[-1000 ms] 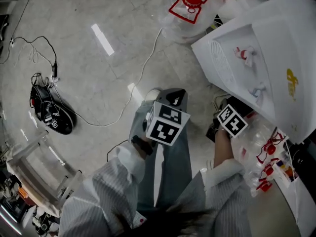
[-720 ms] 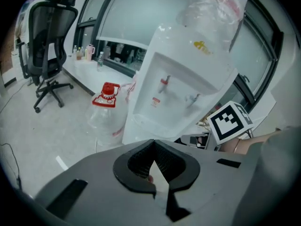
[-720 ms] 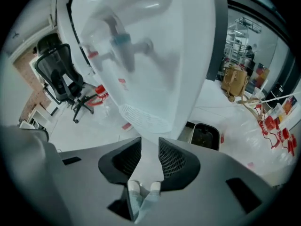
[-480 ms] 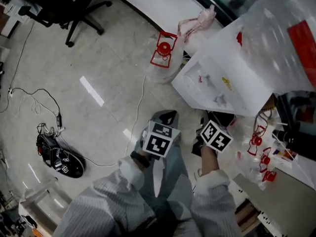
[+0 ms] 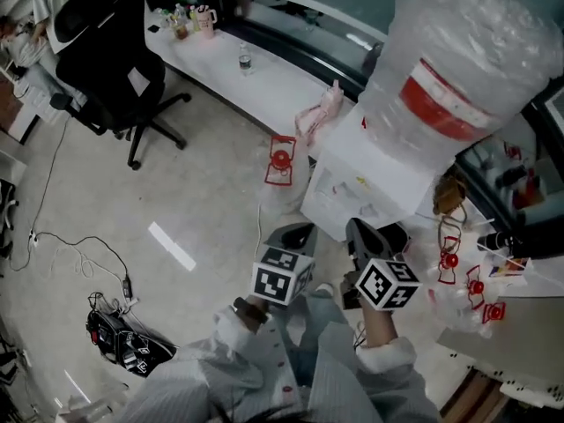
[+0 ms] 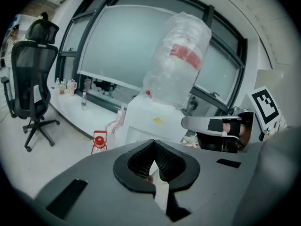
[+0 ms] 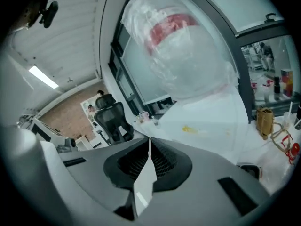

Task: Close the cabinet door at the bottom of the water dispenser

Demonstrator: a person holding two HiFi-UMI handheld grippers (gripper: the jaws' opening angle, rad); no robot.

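Observation:
The white water dispenser stands just beyond both grippers, with a plastic-wrapped bottle on top. Its bottom cabinet door is hidden in every view. My left gripper is raised in front of the dispenser's left side, shut with nothing held. My right gripper hangs beside it, its jaws closing to shut, with nothing between them. The left gripper view shows the left gripper with its pads met, the dispenser, the bottle and the right gripper's fingers. In the right gripper view, the right gripper points at the dispenser.
A black office chair stands at the far left by a long white counter with small bottles. A red-capped jug sits left of the dispenser. More red-handled jugs lie at the right. A black bag with cables lies on the floor.
Both grippers have risen from near the floor to dispenser height. The head view has lifted, bringing the bottle, counter and chair into sight.

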